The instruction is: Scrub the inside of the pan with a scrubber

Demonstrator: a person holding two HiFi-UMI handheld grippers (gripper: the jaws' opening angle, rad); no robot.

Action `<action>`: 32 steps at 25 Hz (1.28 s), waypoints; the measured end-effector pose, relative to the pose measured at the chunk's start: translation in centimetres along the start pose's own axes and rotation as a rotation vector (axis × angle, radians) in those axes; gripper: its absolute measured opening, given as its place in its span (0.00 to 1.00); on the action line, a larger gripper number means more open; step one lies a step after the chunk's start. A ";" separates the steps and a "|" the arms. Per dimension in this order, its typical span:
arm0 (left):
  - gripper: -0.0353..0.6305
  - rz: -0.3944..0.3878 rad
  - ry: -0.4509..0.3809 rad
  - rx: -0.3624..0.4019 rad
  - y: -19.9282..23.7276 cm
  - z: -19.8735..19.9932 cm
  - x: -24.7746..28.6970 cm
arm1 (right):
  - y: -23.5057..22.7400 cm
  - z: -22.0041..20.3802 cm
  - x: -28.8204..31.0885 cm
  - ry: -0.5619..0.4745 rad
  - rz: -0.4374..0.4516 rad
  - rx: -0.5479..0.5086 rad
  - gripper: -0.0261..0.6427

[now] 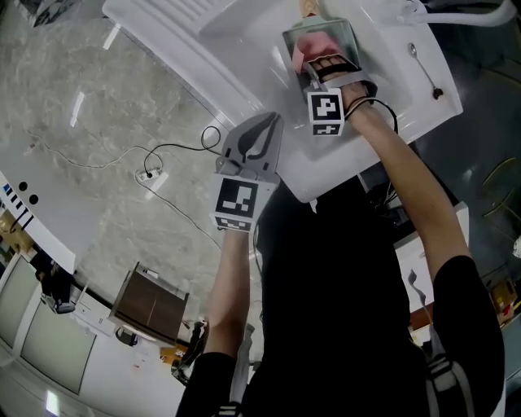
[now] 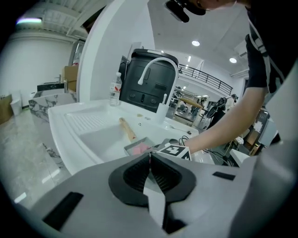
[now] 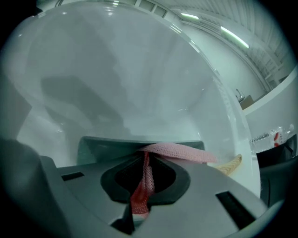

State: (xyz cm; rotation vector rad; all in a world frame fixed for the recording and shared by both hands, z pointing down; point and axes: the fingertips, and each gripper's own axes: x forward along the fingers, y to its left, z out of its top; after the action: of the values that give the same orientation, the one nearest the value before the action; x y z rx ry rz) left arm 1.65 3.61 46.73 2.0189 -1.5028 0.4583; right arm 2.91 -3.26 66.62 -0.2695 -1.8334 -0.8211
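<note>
Pink scrubber (image 3: 186,151) pinched by right hand-held gripper (image 3: 145,160), arm (image 1: 415,187) extended over pan (image 1: 350,41); left hand-held gripper (image 2: 149,158) pressed together.

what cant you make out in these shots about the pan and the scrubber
Pan floor: in the head view it is covered by the pink scrubber and right gripper; in the right gripper view it is hidden behind that gripper's body. Dirt cannot be judged.
Scrubber's contact with the floor: hidden likewise.
Wooden handle: cut off by the head view's top edge.
Bottle label: too small, left gripper view.
</note>
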 end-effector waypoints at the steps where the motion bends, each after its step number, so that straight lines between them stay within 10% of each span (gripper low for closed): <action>1: 0.11 0.015 -0.005 -0.005 -0.1 0.2 -0.5 | 1.0 0.0 -0.2 -0.001 0.031 0.001 0.11; 10: 0.11 0.073 -0.027 -0.020 -2.7 0.7 -5.0 | 5.0 -3.9 -1.0 0.166 0.170 -0.049 0.11; 21: 0.11 0.020 -0.058 0.023 -3.5 2.1 -9.6 | 5.9 -7.4 -3.5 0.398 0.315 0.184 0.11; 32: 0.11 -0.150 -0.108 0.116 -1.9 2.6 -15.4 | 1.8 -1.9 -12.1 0.373 0.079 0.389 0.11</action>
State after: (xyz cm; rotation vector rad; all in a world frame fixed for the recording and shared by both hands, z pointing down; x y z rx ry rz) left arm -1.48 13.94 35.29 2.2606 -1.4024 0.3886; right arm 10.32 -0.82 56.96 0.0595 -1.5762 -0.4116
